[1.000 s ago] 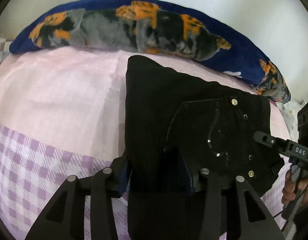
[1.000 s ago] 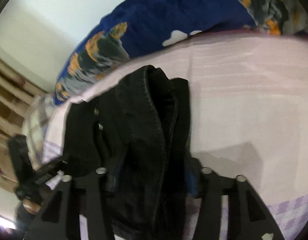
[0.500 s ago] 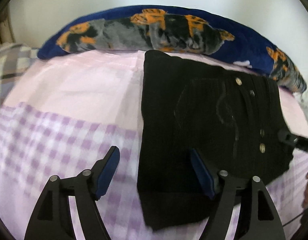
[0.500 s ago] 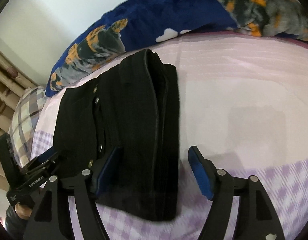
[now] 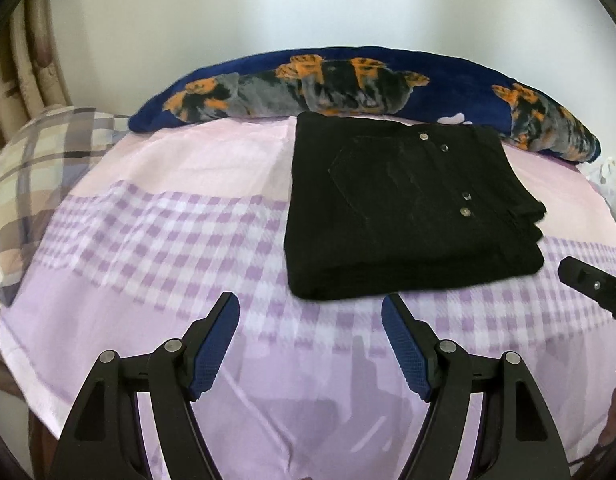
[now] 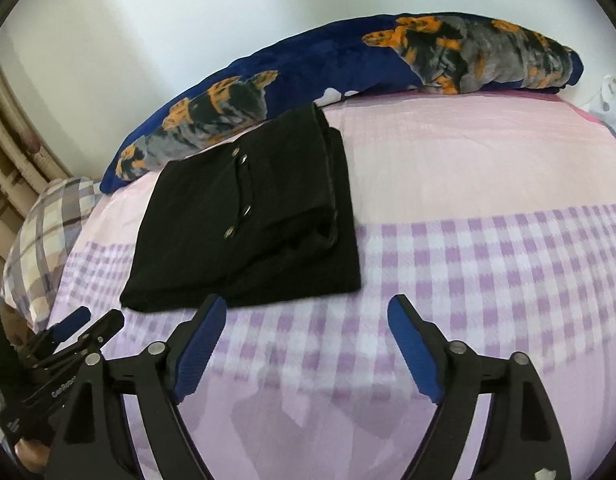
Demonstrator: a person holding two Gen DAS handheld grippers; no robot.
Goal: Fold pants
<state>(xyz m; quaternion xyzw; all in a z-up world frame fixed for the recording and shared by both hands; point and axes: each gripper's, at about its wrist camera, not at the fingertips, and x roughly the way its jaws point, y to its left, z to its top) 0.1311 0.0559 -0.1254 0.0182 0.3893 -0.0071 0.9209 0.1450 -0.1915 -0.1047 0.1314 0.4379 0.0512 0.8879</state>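
Left wrist view: the plaid pillow (image 5: 32, 184) lies at the far left edge of the bed (image 5: 156, 240). The left tongs (image 5: 310, 314) are spread wide and hold nothing, above the checked sheet just near of the pants (image 5: 408, 208). The pants lie folded into a flat black rectangle on the bed, rivets facing up, far edge beside the blue blanket (image 5: 360, 84).

Right wrist view: the pants (image 6: 248, 216) lie at left centre, near of the blue blanket (image 6: 348, 76). The right tongs (image 6: 308, 312) are spread wide and hold nothing, left pad just near of the pants' near edge
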